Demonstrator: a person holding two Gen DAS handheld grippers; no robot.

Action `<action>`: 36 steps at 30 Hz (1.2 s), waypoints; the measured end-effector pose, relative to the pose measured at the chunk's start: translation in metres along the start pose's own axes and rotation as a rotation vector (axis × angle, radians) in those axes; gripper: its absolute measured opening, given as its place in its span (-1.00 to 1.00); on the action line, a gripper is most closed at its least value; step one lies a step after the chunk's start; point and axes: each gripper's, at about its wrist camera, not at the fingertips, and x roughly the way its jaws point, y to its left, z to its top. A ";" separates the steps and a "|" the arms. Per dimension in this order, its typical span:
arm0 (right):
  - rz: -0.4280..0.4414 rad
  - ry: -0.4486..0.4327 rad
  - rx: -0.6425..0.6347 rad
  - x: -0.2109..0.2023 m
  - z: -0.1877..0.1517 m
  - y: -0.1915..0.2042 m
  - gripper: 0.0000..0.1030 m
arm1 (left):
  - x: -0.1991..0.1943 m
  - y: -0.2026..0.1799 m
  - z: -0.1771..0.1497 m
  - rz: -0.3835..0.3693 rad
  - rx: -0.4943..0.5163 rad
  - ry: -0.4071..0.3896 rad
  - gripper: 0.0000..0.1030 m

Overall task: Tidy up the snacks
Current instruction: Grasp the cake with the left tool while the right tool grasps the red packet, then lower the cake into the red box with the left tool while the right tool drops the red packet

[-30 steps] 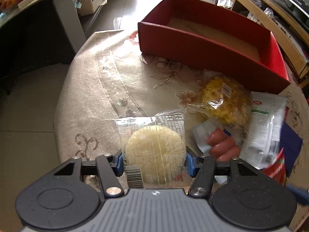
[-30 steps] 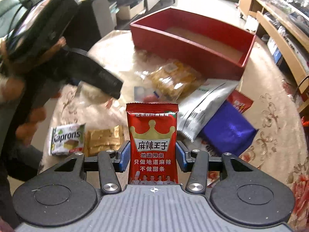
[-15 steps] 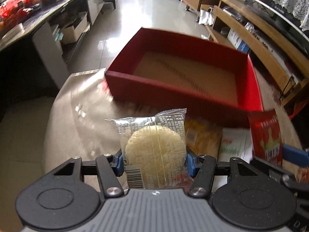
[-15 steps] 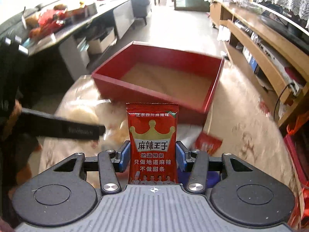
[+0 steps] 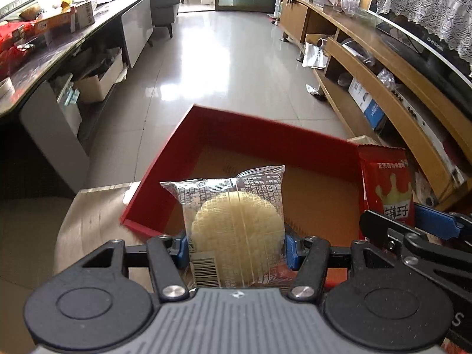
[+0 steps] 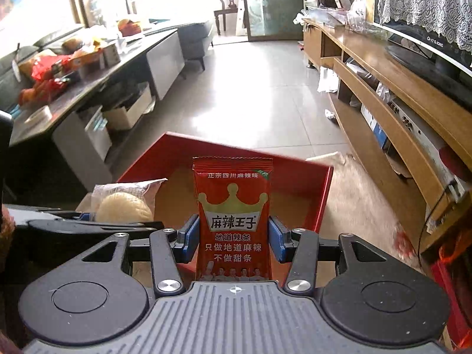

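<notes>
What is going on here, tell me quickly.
A person is sorting snacks with two tools. The left hand-held gripper holds a clear-wrapped round wafer, and the right hand-held gripper holds a red spicy-strip packet. Both are poised at the near edge of the red box, neither released yet.

I see a glossy clear-plastic wafer packet (image 5: pixel 236 221), a shiny red foil sachet (image 6: pixel 234 221), and a matt cardboard red box (image 5: pixel 265 135).

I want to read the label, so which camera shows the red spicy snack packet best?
The right wrist view: the red snack packet faces the camera upright and centred in the right tool, print legible. The left wrist view shows the same packet only at the right edge, partly hidden behind that tool.
</notes>
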 end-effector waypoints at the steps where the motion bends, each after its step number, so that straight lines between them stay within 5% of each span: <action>1: -0.004 -0.005 0.002 0.004 0.002 -0.002 0.08 | 0.004 -0.001 0.004 -0.003 -0.004 -0.003 0.07; 18: 0.011 0.060 0.069 0.069 -0.001 -0.026 0.08 | 0.074 -0.012 0.004 0.088 0.052 0.058 0.08; 36: -0.023 0.131 -0.005 0.076 -0.013 -0.013 0.09 | 0.057 -0.010 -0.024 0.143 0.061 0.097 0.08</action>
